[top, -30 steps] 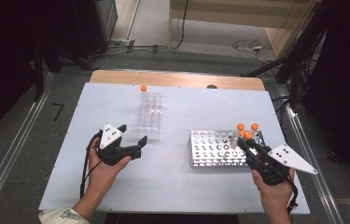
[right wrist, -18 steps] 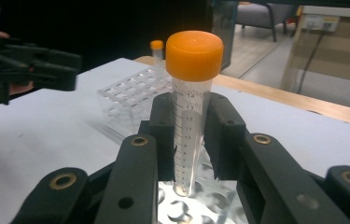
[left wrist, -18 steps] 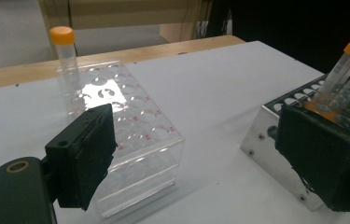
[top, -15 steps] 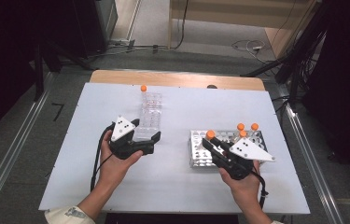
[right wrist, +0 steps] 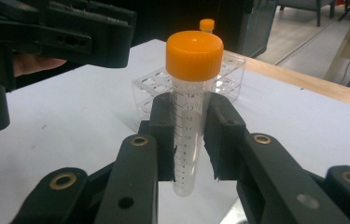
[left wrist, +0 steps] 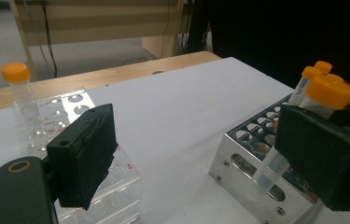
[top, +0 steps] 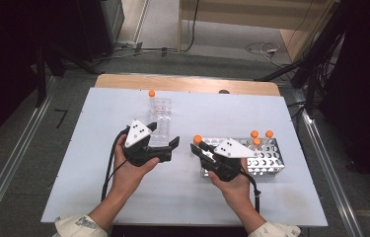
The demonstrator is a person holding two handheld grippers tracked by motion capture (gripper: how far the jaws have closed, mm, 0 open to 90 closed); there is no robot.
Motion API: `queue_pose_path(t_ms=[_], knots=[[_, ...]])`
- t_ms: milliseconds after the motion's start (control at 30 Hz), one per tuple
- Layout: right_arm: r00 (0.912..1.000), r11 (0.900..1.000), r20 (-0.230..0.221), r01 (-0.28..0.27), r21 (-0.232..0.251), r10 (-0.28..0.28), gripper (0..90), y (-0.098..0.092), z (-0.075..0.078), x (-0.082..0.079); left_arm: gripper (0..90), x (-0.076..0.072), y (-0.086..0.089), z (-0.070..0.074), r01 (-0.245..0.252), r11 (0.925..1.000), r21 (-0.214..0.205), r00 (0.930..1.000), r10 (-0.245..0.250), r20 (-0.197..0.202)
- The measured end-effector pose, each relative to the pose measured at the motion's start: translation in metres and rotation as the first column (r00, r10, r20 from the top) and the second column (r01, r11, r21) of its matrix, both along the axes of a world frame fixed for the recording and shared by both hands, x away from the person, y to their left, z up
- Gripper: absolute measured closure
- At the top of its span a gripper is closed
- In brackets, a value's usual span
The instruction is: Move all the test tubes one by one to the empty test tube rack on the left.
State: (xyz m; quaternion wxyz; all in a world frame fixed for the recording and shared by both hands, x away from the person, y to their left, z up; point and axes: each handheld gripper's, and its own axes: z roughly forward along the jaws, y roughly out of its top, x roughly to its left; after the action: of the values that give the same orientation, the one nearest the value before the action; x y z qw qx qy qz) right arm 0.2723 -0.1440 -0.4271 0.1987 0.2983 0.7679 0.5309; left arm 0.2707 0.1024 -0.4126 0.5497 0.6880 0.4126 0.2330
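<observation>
1. A person sits at the near edge of a white table [top: 98, 197], with a black two-jaw gripper in each hand.
2. The right gripper [top: 196, 146] sits near the middle of the table, just left of a metal rack [top: 271, 160]. Its jaws are clamped on a clear tube with an orange cap [right wrist: 189, 109].
3. In the right gripper view the tube stands upright between the two pads, the cap well above them and the rounded bottom hanging just below them. Printed measuring marks run down its side.
4. In the high view the tube's orange cap [top: 198, 139] shows at the tip of the right gripper, above the table just off the rack's left end.
5. The left gripper [top: 172, 143] is held left of centre, pointing right toward the other gripper. Its jaws stand wide apart with nothing between them.
6. In the left gripper view the held tube [left wrist: 298, 126] rises beside the right-hand jaw, in front of the metal rack [left wrist: 252, 168].
7. The metal rack lies at the right of the table. Three more orange-capped tubes [top: 261, 136] stand at its far right corner.
8. A clear plastic rack [top: 160, 121] lies on the table beyond the left gripper. A single capped tube [top: 152, 96] stands at its far left corner.
</observation>
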Motion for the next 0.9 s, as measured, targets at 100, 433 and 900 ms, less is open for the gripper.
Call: queue_pose_path(t_ms=[100, 433, 900], knots=[[0.9998, 0.9999, -0.015, -0.008, -0.013, 0.008, 72.1, 0.010, -0.003, 0.005, 14.0, -0.001, -0.001, 0.001, 0.008, 1.0000, -0.001, 1.0000, -0.008, 0.005], [0.9984, 0.9982, -0.040, -0.041, -0.045, 0.039, 72.1, 0.042, -0.014, 0.017, 18.7, -0.002, -0.004, 0.000, 0.041, 0.9991, 0.003, 0.9991, -0.041, 0.011], [0.9970, 0.9965, -0.038, -0.069, -0.046, 0.068, 72.1, 0.055, -0.015, 0.016, 48.0, -0.001, -0.008, -0.007, 0.106, 0.9936, 0.039, 0.9944, -0.106, -0.010]])
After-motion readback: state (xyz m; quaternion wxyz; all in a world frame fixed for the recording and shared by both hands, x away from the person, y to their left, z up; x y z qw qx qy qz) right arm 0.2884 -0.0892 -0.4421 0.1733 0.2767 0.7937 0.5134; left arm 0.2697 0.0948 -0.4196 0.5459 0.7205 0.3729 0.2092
